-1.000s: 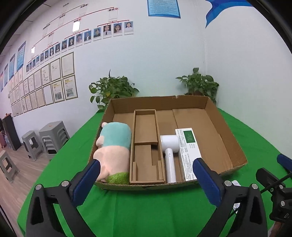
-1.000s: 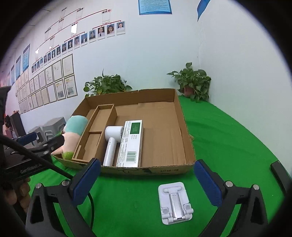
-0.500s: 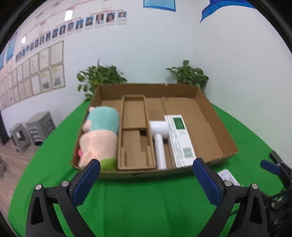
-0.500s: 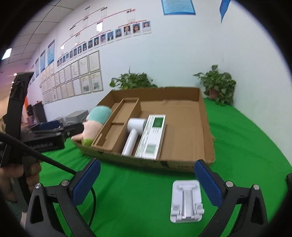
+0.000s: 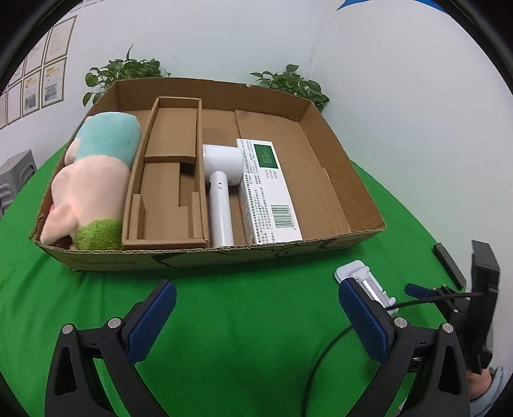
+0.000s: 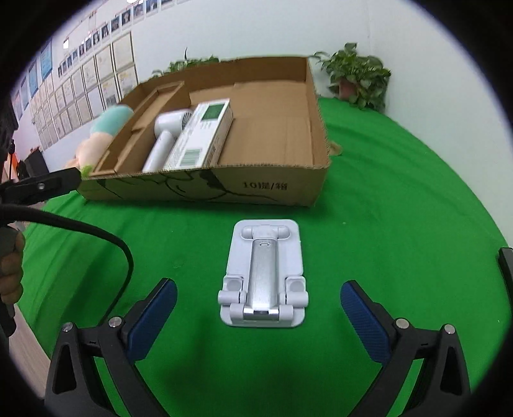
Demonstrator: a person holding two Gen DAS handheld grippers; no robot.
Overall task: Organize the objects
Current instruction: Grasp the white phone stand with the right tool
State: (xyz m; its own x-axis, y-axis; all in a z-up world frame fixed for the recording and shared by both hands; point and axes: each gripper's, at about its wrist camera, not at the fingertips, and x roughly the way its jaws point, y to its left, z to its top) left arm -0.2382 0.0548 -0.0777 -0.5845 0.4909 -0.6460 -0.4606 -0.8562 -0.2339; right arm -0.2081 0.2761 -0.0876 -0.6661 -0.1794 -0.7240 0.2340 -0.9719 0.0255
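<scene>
Right gripper (image 6: 259, 304) lines up, jaws wide either side of the folded stand (image 6: 263, 272) lying on the bench ahead of the box (image 6: 205, 189); next, lower and close squarely.

White walls (image 5: 400, 96) meet in corner at table's far right. Framed certificates (image 6: 96, 83) in rows on left wall, small portrait photos (image 6: 121, 22) above. Blue shape (image 5: 362, 4) painted high on right wall. Two potted plants (image 6: 356, 75) along table's far edge. Green cloth (image 6: 400, 192) covers table. Grey stool (image 5: 14, 173) beyond table's left edge.
</scene>
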